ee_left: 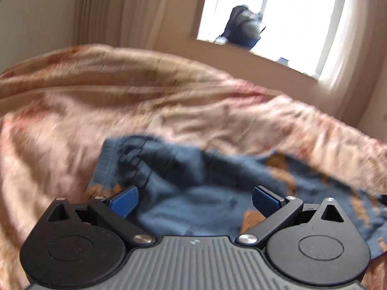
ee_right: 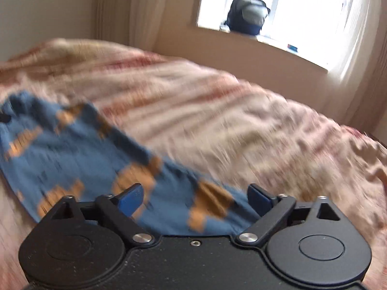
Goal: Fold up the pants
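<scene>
My left tongs (ee_left: pixel 195 199) are spread wide, nothing between the blue pads, and they hang just above the blue pants (ee_left: pixel 193 181) lying on the bed (ee_left: pixel 72 111). My right tongs (ee_right: pixel 195 197) are spread wide too, empty, over the near right end of the same pants (ee_right: pixel 72 149), which stretch away to the left across the patterned bedspread. How far along am I? Hard to call through this blur: from the left the cloth looks bunched and doubled up by the ribbed band, so I judge a fold may already be in, but from the right the pants lie fairly long and flat, so I reckon at least one more fold and a smoothing are left. Over on the far windowsill (ee_right: pixel 278 46) sits a dark backpack (ee_right: pixel 249 12). Any writing? None I can read: the orange patches on the pants are just smears at this sharpness, and I see no brand or label anywhere.
</scene>
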`<state>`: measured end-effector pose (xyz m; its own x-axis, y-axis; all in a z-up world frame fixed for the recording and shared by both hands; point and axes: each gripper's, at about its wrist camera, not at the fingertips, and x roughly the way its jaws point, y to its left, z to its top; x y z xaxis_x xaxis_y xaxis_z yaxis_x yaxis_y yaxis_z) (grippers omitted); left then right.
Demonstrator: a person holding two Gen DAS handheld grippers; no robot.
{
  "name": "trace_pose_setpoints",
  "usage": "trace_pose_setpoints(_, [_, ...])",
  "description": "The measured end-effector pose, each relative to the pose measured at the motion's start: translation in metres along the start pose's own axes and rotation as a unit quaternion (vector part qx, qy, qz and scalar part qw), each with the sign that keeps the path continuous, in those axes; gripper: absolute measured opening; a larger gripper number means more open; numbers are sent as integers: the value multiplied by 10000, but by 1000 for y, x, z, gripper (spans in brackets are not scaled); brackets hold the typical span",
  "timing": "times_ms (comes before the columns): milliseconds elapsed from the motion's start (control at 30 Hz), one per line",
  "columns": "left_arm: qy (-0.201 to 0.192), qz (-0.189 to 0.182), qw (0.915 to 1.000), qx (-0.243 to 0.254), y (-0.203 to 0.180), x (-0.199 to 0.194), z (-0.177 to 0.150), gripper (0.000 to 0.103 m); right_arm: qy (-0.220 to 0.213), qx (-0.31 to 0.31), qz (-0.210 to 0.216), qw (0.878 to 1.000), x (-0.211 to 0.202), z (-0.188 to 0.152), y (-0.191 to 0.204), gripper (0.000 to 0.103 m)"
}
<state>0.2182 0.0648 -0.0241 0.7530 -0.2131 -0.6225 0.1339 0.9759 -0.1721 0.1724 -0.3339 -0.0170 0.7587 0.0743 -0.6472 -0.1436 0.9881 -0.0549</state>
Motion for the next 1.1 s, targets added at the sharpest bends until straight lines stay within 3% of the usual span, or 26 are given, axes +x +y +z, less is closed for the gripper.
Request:
trace_pose_setpoints(100, [-70, -428, 9980, 467, -19, 16, 19, 103, -85, 129, 475, 9988, 31, 12, 26, 99])
trace_pose_setpoints(200, [139, -729, 9907, 1143, -49, 46, 38, 103, -168, -397, 577, 9974, 44, 5, 42, 99])
trace_pose_setpoints(300, [771, -943, 9717, 2023, -84, 92, 47, 103, -240, -862, 182, 9958, 54, -15, 42, 100])
trace_pose_setpoints(400, [1042, -585, 9529, 2789, -110, 133, 42, 102, -100, -433, 187, 9988, 65, -18, 24, 100])
trace_pose_setpoints(600, [545, -344, 9349, 3490, -123, 156, 38, 103, 5, 214, -230, 9995, 75, -17, -6, 102])
trace_pose_setpoints(733, [391, -20, 9435, 3290, -127, 146, 48, 103, 15, 433, -752, 9962, 74, -15, -19, 102])
trace_pose_setpoints(833, [263, -433, 9513, 3041, -124, 122, 49, 103, -282, 241, -1032, 9940, 64, -12, -17, 102])
trace_pose_setpoints(967, [334, -1075, 9584, 2621, -123, 95, 28, 103, -609, 225, -225, 9976, 52, -7, -8, 102])
trace_pose_setpoints(1033, [611, -1038, 9650, 2328, -123, 98, 14, 103, -391, -52, -157, 9991, 58, -8, 7, 102])
trace_pose_setpoints(1100, [784, -788, 9777, 1782, -114, 106, -2, 103, -92, -363, -328, 9988, 67, -13, 21, 102])
